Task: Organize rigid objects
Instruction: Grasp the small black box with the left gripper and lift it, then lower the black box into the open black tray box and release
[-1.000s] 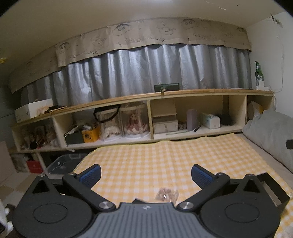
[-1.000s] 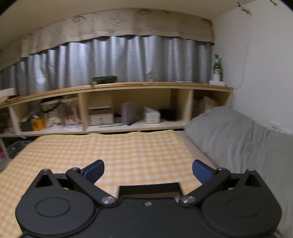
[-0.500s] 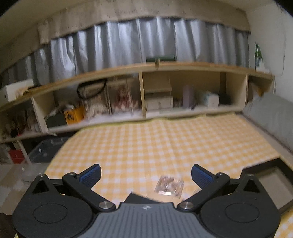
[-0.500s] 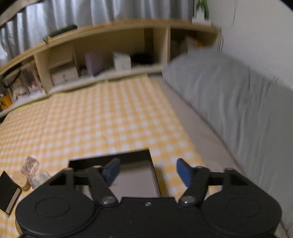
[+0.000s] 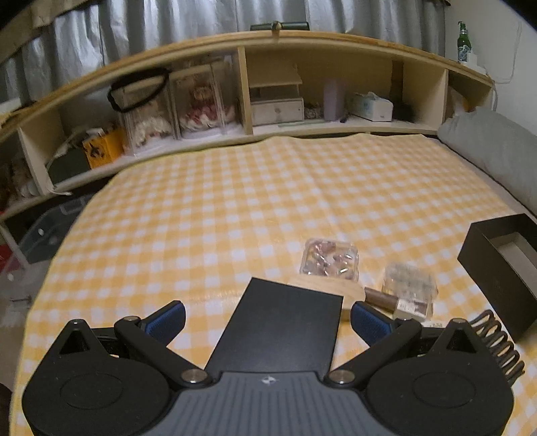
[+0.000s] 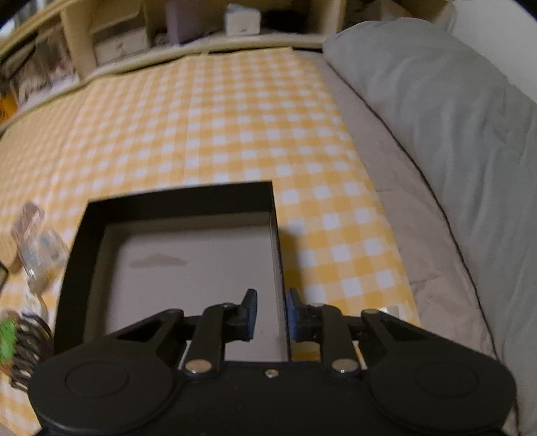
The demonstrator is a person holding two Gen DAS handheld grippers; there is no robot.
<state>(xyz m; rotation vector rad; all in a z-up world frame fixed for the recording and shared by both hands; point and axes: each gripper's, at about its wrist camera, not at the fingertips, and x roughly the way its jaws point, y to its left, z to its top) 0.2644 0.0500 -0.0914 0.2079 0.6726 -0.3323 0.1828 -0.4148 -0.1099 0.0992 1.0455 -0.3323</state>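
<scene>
With the right tongs (image 6: 271, 313) closing astride the black box (image 6: 174, 204) wall and the left tongs (image 5: 267, 318) spread over the black lid (image 5: 278, 330), a crooked pinch could tip the box.

Yellow checked cloth (image 5: 235, 208) covers the bed. Grey pillow (image 6: 436, 100) runs along its right edge. Wooden shelf (image 5: 302, 37) behind: two clear cases, probably dolls (image 5: 201, 107), small drawer box (image 5: 277, 109), tissue box (image 5: 371, 105). Green bottle (image 5: 464, 42) on top right, silver curtain (image 5: 167, 20) above.
</scene>
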